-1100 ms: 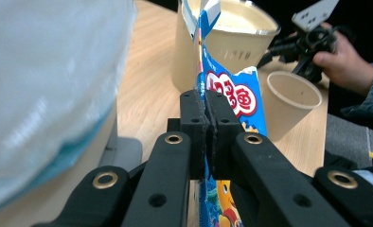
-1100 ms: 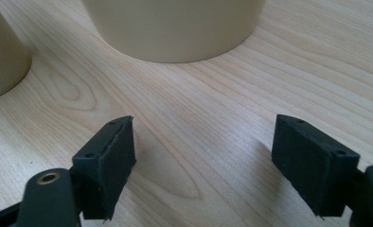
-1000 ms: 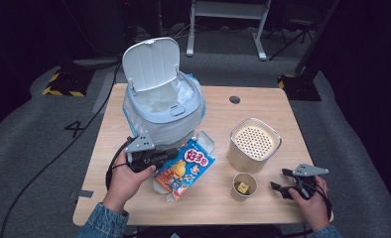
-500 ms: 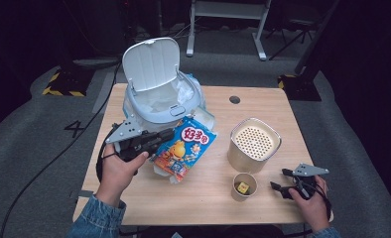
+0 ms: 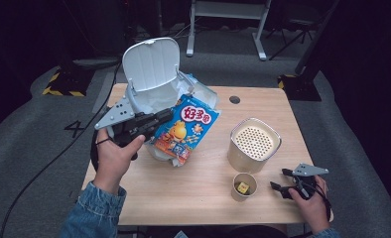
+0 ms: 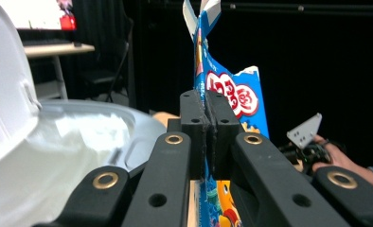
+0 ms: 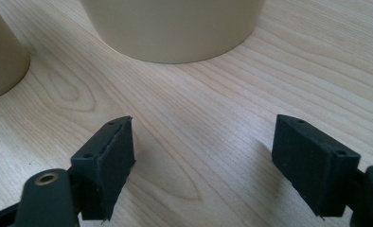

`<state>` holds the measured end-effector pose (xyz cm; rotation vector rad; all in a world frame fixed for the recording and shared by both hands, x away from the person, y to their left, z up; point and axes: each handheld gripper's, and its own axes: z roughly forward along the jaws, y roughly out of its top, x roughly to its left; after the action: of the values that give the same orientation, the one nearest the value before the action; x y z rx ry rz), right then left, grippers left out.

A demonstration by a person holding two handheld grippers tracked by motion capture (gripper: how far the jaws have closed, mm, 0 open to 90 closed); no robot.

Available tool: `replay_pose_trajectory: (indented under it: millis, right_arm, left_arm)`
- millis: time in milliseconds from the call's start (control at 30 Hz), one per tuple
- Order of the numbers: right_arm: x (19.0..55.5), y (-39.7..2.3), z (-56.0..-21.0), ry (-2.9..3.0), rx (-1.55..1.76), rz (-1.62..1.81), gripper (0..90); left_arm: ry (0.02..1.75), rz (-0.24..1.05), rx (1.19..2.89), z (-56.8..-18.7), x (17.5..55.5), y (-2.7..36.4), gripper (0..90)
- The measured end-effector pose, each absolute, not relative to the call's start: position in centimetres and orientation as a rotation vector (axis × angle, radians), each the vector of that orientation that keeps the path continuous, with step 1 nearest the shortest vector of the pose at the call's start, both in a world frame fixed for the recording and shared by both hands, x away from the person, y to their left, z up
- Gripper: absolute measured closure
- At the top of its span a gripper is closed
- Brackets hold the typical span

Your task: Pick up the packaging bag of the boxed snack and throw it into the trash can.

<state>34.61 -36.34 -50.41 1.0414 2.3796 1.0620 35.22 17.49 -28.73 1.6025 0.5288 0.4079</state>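
My left gripper (image 5: 164, 119) is shut on the edge of a blue snack bag (image 5: 186, 130) and holds it lifted and tilted in front of the white lidded bin (image 5: 151, 79). In the left gripper view the jaws pinch the snack bag (image 6: 232, 101) flat between them, with the bin's rim (image 6: 80, 127) at the left. My right gripper (image 5: 279, 187) rests low at the table's front right, open with nothing between its fingers (image 7: 110, 161). It points toward a small paper cup (image 5: 244, 186) with a yellow piece inside.
A cream perforated-top canister (image 5: 254, 144) stands right of centre, its base (image 7: 175, 28) close ahead in the right gripper view. The wooden table (image 5: 183, 193) has bare room at the front. A dark hole (image 5: 234, 99) sits near the far edge. A cable trails off the left.
My left hand has lifted the snack bag off the table and carried it up toward the bin's opening. The right hand has stayed where it was.
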Motion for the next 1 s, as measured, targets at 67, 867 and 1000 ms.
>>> replay_pose_trajectory:
  millis: [67, 867, 1000]
  right_arm:
    - [34.6, -36.3, -50.4, 2.38, 1.041, 1.062, 22.0]
    - [34.6, -36.3, -50.4, 2.38, 1.042, 1.061, 22.0]
    - [34.6, -36.3, -50.4, 2.38, 1.042, 1.061, 22.0]
  left_arm:
    - [0.522, 0.423, 1.589, -28.1, 35.3, 17.5, 87.5]
    - [0.564, 0.562, 1.478, -22.2, 37.0, 18.1, 87.7]
    - [0.575, 0.594, 1.483, -21.3, 37.8, 18.0, 87.7]
